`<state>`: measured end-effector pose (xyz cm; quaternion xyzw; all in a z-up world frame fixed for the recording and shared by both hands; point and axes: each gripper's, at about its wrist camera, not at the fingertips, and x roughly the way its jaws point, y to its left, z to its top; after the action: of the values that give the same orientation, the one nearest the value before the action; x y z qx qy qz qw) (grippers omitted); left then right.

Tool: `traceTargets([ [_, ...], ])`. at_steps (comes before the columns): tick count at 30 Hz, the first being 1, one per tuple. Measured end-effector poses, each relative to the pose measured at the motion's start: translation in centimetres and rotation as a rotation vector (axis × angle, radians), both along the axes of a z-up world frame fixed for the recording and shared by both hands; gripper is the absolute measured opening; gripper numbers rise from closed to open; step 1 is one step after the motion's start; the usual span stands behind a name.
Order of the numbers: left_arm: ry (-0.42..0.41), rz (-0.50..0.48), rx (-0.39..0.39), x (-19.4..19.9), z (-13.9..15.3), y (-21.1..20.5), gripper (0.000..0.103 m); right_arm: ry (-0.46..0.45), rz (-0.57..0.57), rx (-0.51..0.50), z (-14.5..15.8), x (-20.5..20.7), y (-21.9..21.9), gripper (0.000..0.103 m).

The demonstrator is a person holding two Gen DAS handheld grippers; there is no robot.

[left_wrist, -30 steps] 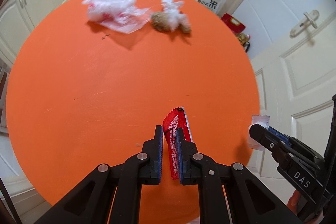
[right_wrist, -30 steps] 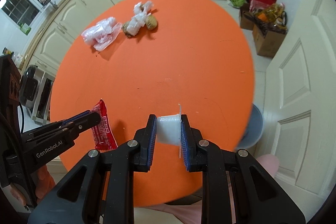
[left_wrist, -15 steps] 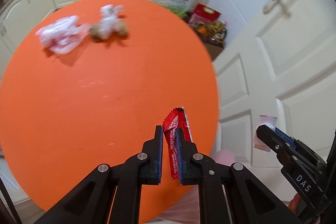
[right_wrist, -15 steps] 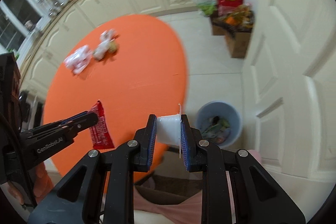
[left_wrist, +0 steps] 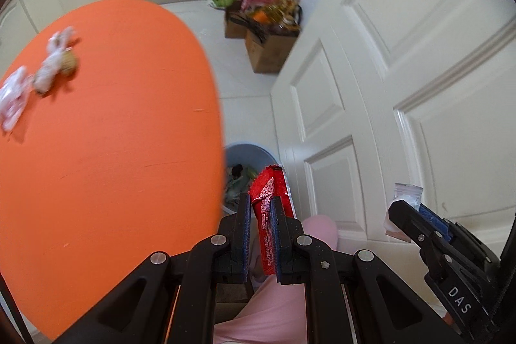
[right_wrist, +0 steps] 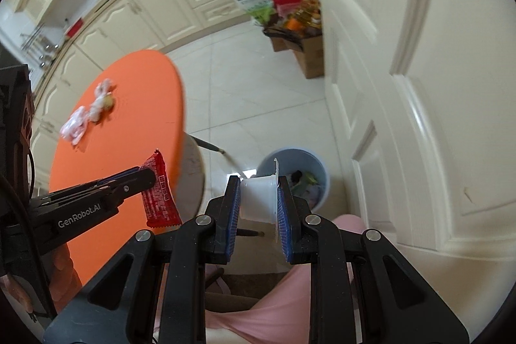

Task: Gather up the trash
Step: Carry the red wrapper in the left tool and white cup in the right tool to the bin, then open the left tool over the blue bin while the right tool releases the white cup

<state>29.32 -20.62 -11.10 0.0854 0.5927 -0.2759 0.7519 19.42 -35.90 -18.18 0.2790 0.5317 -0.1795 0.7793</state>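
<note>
Reading "GenRobot.AI", the left gripper (right_wrist: 151, 174) clamps a red wrapper (right_wrist: 159, 194).

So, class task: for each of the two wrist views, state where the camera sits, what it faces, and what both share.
Left wrist: on the left hand-held gripper, facing the bin past the red wrapper; pink-clad leg below.
Right wrist: on the right hand-held gripper holding a white cup, facing the same bin.
Shared: bin, orange table, door.
</note>
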Motion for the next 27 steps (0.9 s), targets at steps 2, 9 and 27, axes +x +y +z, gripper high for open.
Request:
traceTargets([
  [2,0.003,-0.025,0.015,0.3,-0.9,-1.6,0.008,0.008,-0.019,0.009,-0.6,-0.6,-1.0,0.021],
  [9,0.025,-0.037,0.066,2.3,-3.7,-5.9,0.008,0.037,-0.047,0.057,-2.8,-1.4,-3.9,0.021],
  [27,-0.015,-0.040,0.163,4.4,-7.3,-10.5,0.025,0.087,-0.026,0.151,-7.8,1.5,-5.9,0.021],
])
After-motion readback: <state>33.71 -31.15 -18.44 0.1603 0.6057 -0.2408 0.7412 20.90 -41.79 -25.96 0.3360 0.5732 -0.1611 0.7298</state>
